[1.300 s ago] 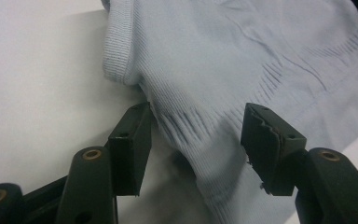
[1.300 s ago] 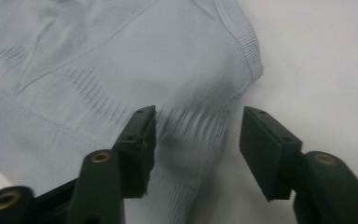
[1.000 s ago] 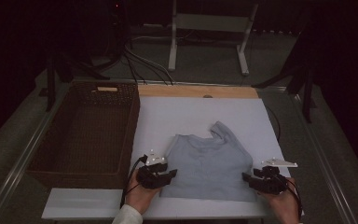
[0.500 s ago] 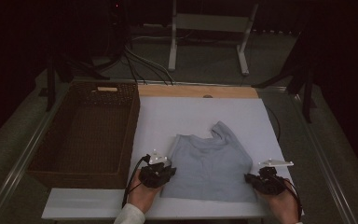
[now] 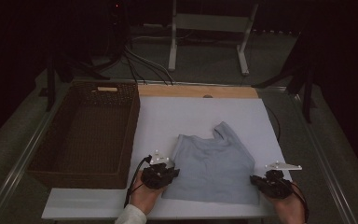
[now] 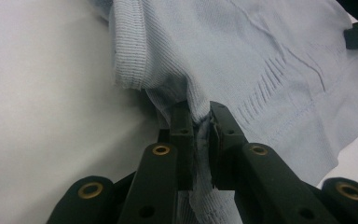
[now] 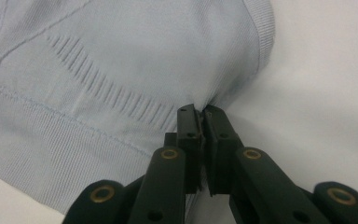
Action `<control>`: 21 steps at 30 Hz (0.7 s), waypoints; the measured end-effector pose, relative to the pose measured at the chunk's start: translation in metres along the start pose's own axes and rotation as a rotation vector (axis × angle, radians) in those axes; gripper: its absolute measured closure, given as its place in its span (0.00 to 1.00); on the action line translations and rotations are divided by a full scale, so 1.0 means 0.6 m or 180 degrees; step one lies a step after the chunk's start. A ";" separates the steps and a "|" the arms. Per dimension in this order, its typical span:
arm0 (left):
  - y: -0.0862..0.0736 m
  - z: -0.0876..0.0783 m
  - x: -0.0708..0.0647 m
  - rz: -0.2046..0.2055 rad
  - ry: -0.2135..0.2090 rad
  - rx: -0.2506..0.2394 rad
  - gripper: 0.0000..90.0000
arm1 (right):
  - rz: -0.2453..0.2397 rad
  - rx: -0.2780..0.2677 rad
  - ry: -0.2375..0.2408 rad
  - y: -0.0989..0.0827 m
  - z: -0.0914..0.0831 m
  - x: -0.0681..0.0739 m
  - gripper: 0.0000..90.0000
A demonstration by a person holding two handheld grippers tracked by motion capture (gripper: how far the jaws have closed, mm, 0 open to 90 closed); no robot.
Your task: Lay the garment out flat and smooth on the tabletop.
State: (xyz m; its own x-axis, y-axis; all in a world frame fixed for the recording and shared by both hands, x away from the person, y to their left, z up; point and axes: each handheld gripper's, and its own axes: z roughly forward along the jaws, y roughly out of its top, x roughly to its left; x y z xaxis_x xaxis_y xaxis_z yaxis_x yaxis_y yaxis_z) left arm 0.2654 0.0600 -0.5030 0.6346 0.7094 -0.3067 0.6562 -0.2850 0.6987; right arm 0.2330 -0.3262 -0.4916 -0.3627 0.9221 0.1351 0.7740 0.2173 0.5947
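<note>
1. The light blue knit garment point(image 5: 213, 169) lay flat on the white worktop point(image 5: 200, 116), near its front edge, just to the right of the brown wicker basket point(image 5: 85, 135).
2. The left hand-held gripper point(image 5: 164, 171) was clamped on the garment's near left corner; the left gripper view showed fabric pinched between its two black jaws beside a ribbed hem point(image 6: 130, 51).
3. The right hand-held gripper point(image 5: 261, 181) was clamped on the near right corner — its jaws stood almost together with a thin fold of knit point(image 7: 121, 70) between them.
4. Step in hand, as judged: both corners were secured, and the lift or fold had not yet begun.
5. The next move probably called for both grippers to rise together, evenly, so the cloth neither slipped nor stretched.
6. Hard to make out: the room behind the worktop was dark, the garment's far part was bunched — sleeve or strap could not be told — and the person's forearms were cut off at the bottom edge.
</note>
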 end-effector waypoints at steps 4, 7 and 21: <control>0.000 0.001 -0.004 -0.0018 -0.0051 -0.0003 0.92 | 0.0002 -0.0017 -0.0025 -0.004 -0.006 -0.002 0.96; 0.000 0.001 -0.009 -0.0001 -0.0088 0.0010 0.92 | 0.0036 -0.0025 -0.0050 -0.007 -0.010 -0.007 0.96; 0.029 -0.015 0.003 -0.0003 0.0009 -0.0325 0.47 | 0.0061 -0.0021 -0.0024 -0.009 -0.011 -0.006 0.95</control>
State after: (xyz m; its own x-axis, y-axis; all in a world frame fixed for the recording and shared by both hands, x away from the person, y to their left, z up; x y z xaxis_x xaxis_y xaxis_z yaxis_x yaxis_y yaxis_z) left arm 0.2743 0.0621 -0.4856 0.6326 0.7116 -0.3057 0.6118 -0.2172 0.7606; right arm 0.2269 -0.3329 -0.4901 -0.3438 0.9285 0.1404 0.7773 0.1975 0.5973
